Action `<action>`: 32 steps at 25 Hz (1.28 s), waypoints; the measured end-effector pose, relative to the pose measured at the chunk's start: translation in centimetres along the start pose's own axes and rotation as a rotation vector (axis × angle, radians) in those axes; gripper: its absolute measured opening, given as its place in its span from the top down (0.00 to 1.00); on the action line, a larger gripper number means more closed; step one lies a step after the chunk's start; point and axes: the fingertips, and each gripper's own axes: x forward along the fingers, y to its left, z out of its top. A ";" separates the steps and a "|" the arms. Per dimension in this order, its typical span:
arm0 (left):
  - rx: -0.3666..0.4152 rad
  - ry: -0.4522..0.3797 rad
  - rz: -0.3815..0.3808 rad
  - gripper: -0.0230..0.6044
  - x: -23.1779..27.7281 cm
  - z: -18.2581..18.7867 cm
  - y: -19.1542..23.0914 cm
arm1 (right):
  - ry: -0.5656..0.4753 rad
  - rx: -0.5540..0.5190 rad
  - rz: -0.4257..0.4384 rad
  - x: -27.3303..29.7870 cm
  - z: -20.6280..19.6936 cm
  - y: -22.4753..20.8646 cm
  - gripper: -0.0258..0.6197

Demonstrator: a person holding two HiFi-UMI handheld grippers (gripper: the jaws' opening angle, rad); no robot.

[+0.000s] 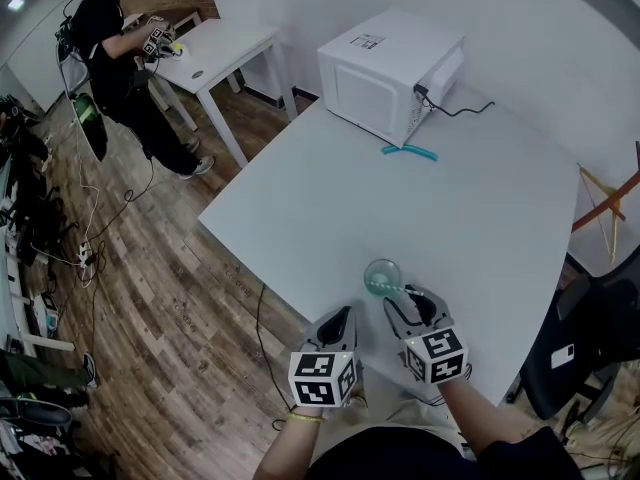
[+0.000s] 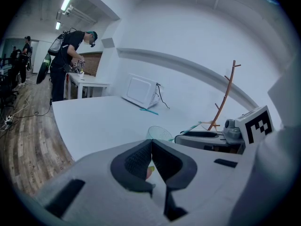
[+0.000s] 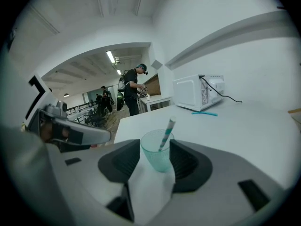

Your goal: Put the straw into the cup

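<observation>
Where 1 cup (image 3: 157, 158) stands, 1 straw (image 3: 167, 131) leans inside it.

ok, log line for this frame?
stage: straw in cup on table | right gripper: open, cup at its tips, not gripped | left gripper: shut

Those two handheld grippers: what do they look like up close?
Both the left gripper and right gripper have light grey bodies with two black, textured jaw pads. Each carries a white cube printed with black square markers. No cables show. The person wears dark clothing.
</observation>
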 end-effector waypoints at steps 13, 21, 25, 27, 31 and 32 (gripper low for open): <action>0.025 -0.016 -0.033 0.93 -3.3 -0.7 -2.0 | -0.038 0.020 -0.050 -4.8 -0.5 1.4 0.67; 0.045 -0.033 -0.040 0.93 -5.4 -0.9 -3.5 | -0.088 0.021 -0.020 -7.8 0.5 3.4 0.67; 0.047 -0.038 -0.038 0.93 -6.5 -1.3 -4.1 | -0.123 0.008 -0.012 -9.3 1.1 4.7 0.67; 0.051 -0.043 -0.038 0.93 -7.3 -1.6 -4.4 | -0.138 0.001 -0.003 -10.1 1.2 5.5 0.67; 0.055 -0.059 -0.038 0.93 -8.7 -1.8 -5.0 | -0.160 -0.012 0.013 -11.5 1.5 6.8 0.67; 0.056 -0.061 -0.037 0.93 -9.0 -1.8 -5.1 | -0.164 -0.015 0.017 -11.8 1.7 7.0 0.69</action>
